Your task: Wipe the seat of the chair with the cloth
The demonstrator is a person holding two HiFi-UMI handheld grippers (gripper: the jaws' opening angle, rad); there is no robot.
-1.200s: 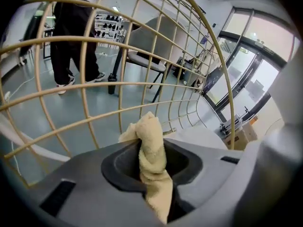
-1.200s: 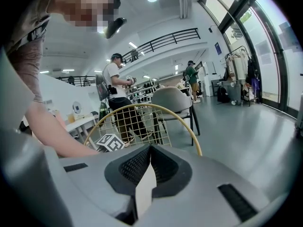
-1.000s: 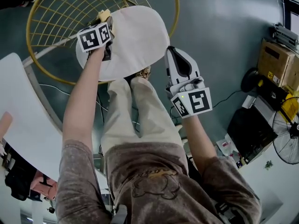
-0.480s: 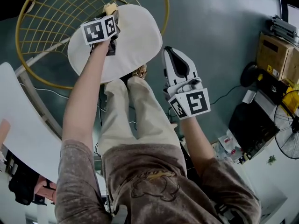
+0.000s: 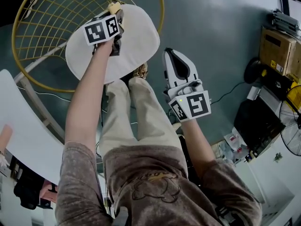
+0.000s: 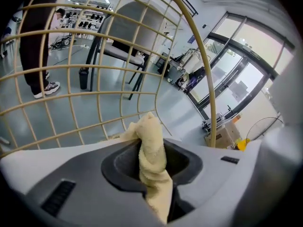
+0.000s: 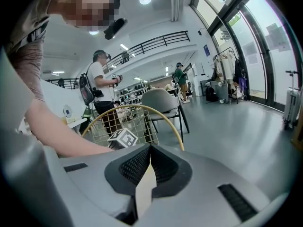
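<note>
Left gripper [image 5: 114,22], clamped on the cloth [image 6: 150,155], works the seat's [image 5: 136,41] far edge, apparently mid-wipe; next stroke should sweep toward the near edge. Right gripper [image 5: 175,56] hangs closed, empty.

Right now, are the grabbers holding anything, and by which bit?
The left gripper pinches the yellow cloth by a bunched fold, one end poking out past the jaws. The right gripper is shut on nothing.
</note>
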